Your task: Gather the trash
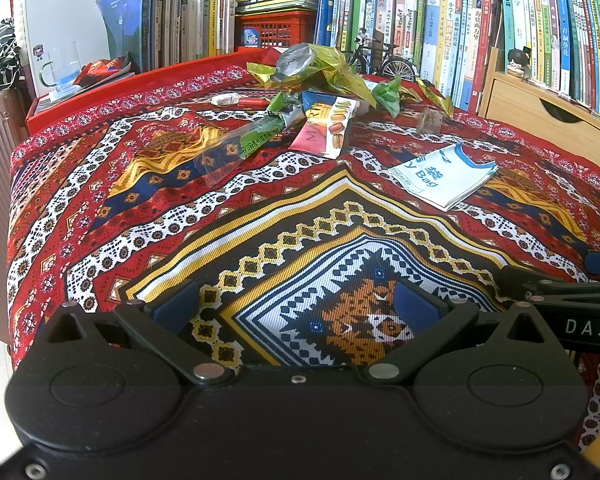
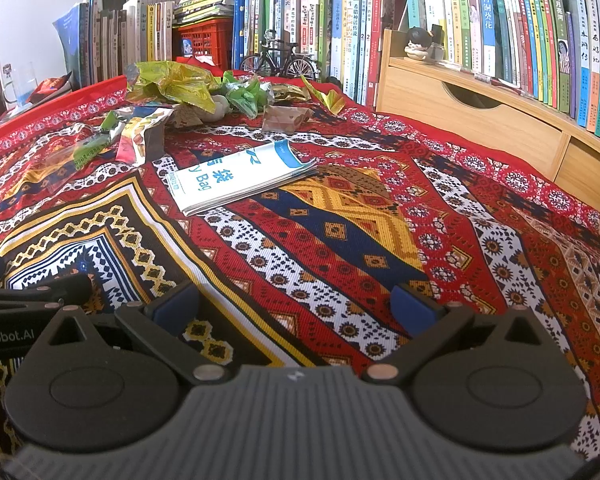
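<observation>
folded bag point(image 2: 240, 178) reads "bag"; gripper arm point(image 1: 580, 326) "das"; other point(image 2: 4, 338) "nrobot.ai".

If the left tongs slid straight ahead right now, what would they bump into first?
Probably the pink cookie wrapper, at the near edge of the trash pile. The open left tongs have only bare tablecloth ahead until then. The white folded bag lies off to the right, likely missed.
</observation>
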Tool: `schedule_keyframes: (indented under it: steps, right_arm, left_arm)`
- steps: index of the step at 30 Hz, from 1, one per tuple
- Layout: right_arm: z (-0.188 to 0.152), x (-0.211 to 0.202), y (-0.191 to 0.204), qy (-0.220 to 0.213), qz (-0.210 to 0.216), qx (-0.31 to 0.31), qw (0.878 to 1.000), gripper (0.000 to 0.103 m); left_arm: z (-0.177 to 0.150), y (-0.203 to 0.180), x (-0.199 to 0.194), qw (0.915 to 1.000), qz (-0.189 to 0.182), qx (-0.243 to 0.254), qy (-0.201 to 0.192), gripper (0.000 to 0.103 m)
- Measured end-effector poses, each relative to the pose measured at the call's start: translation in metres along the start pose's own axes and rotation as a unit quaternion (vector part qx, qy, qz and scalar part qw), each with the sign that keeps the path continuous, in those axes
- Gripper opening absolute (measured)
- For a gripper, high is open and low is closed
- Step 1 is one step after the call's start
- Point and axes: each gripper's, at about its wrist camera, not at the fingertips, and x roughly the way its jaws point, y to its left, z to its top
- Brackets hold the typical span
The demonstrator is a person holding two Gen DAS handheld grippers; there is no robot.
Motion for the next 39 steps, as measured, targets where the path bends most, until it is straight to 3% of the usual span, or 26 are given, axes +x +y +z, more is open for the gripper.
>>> schedule_keyframes:
  steps: [28,34,39]
  right_arm:
    - [-0.001,0.0,0.0,-0.001,-0.001,-0.001,1.0,0.103]
    - [0.001,0.0,0.002,0.018,-0.004,0.006,1.0,0.103]
    - [0.021,-0.01,0.008,0.021,0.001,0.024,0.999,0.103]
  left_arm:
    - [0.0,0.0,0.0,1.0,-0.002,0.003,0.001,0.103]
    - [0.012,0.013,0.007,0.9975,-0.057,0.039,0.011,0.103]
    - [0.032,0.033,0.003,0.9905,-0.105,0.087,-0.021,0.103]
